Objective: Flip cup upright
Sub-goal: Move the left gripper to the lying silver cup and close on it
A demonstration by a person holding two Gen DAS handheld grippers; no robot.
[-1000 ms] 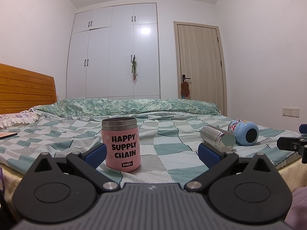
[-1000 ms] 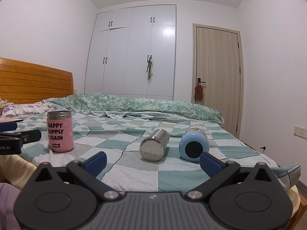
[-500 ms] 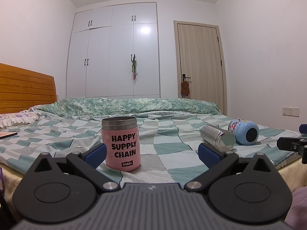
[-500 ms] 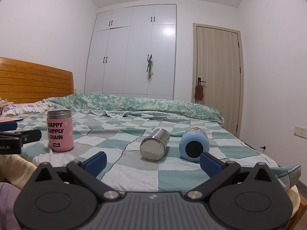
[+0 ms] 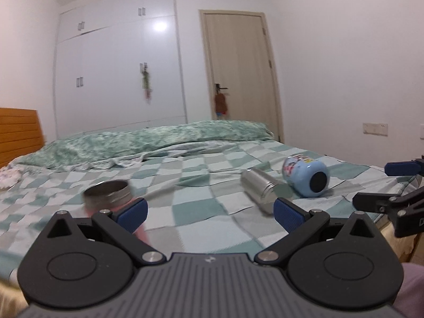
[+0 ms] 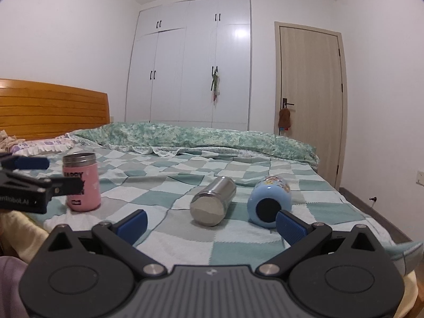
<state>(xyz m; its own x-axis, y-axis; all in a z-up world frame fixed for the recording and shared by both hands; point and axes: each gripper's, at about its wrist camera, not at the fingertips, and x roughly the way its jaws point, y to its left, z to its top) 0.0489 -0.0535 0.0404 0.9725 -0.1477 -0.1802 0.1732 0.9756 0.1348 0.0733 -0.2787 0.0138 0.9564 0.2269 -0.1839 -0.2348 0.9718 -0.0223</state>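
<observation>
- Left gripper (image 5: 210, 212) fingers are sitting wide open, pink cup (image 5: 107, 194) standing by the left finger.
- Right gripper (image 6: 211, 222) is gaping too, steel cup (image 6: 213, 201) lying between its fingers, blue cup (image 6: 270, 202) touching the right one's tip.

Both tools (image 5: 210, 210) (image 6: 211, 223) wide open, empty
</observation>
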